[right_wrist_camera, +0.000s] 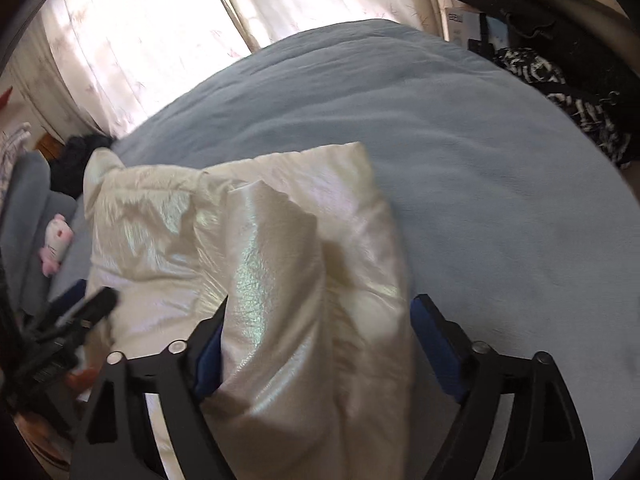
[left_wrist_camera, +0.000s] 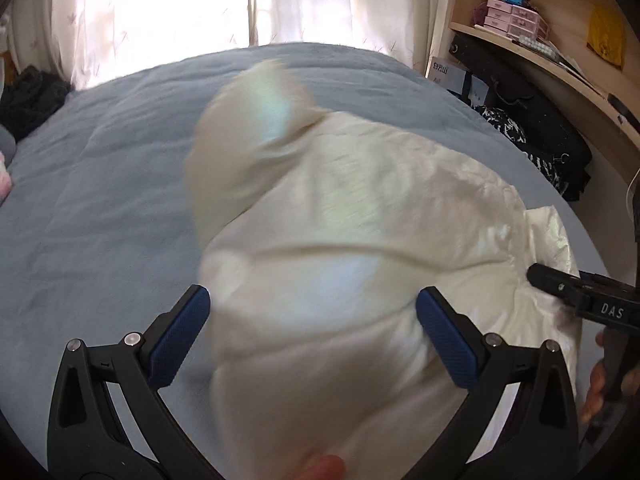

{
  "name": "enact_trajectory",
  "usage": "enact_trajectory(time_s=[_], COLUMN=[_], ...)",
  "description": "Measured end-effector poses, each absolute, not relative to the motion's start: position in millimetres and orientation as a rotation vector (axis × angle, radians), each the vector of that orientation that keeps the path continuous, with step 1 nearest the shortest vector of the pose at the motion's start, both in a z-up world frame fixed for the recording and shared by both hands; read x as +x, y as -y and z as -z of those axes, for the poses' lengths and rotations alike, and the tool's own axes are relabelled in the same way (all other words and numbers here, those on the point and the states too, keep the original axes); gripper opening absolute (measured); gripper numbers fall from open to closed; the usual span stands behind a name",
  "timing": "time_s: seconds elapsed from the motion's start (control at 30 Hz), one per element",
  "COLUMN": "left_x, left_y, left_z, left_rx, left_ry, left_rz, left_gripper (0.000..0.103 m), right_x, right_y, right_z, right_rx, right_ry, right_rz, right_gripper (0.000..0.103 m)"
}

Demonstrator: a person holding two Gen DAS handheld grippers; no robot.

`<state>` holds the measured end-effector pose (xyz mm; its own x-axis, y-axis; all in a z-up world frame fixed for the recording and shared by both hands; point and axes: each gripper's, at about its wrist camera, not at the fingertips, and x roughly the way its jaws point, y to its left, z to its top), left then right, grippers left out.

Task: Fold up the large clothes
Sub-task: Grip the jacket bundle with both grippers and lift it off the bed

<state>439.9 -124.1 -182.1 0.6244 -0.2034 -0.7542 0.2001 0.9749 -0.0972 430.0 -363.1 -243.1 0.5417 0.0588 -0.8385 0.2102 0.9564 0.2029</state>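
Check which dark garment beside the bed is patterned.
The black-and-white garment on the right, below the wooden shelf. The other dark garment, on the left by the curtain, is plain black.

Cream puffer jacket (right_wrist_camera: 256, 248) — glossy, pearly sheen, crinkled shell, probably nylon though blur softens it. Blue bedspread (left_wrist_camera: 100, 200) matt, soft fleece-like cloth. Gripper fingers (left_wrist_camera: 176, 340) matt black plastic, blue textured rubbery pads, shiny metal rivets. Shelf (left_wrist_camera: 560, 68) — pale smooth wood. Curtains (left_wrist_camera: 160, 12) thin cloth.

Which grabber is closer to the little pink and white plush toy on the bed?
Left. The plush toy lies at the bed's left side; the left gripper sits between it and the right gripper, with the shiny cream jacket between both grippers' open jaws.
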Motion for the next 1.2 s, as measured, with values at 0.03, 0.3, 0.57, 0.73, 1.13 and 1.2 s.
enact_trajectory(time_s=[0.03, 0.3, 0.57, 0.73, 1.13, 1.2], left_x=[436.5, 408.2, 373.2, 366.3, 378.7, 381.3], left_y=[116.8, 63.1, 69.5, 85.9, 90.1, 83.3], left_z=[177.4, 136.1, 119.3, 136.7, 191.6, 199.8], left_rx=[-0.009, -0.085, -0.108, -0.185, -0.243, -0.285], left_ry=[-0.879, -0.902, -0.952, -0.999, -1.053, -1.07], left_rz=[0.217, 0.225, 0.406, 0.447, 0.42, 0.438], left_gripper=[0.103, 0.103, 0.103, 0.103, 0.103, 0.103], right_x=[425.3, 388.1, 368.3, 373.3, 399.9, 399.2], right_y=[365.7, 357.8, 346.2, 331.6, 352.2, 361.6], right_z=[238.9, 191.2, 164.1, 177.0, 243.9, 251.6], right_rx=[0.308, 0.262, 0.275, 0.261, 0.377, 0.427], right_ry=[-1.003, -1.016, -1.025, -1.029, -1.103, -1.107], right_rz=[0.096, 0.082, -0.009, -0.054, -0.094, -0.128], right_gripper=[0.085, 0.102, 0.103, 0.103, 0.103, 0.103])
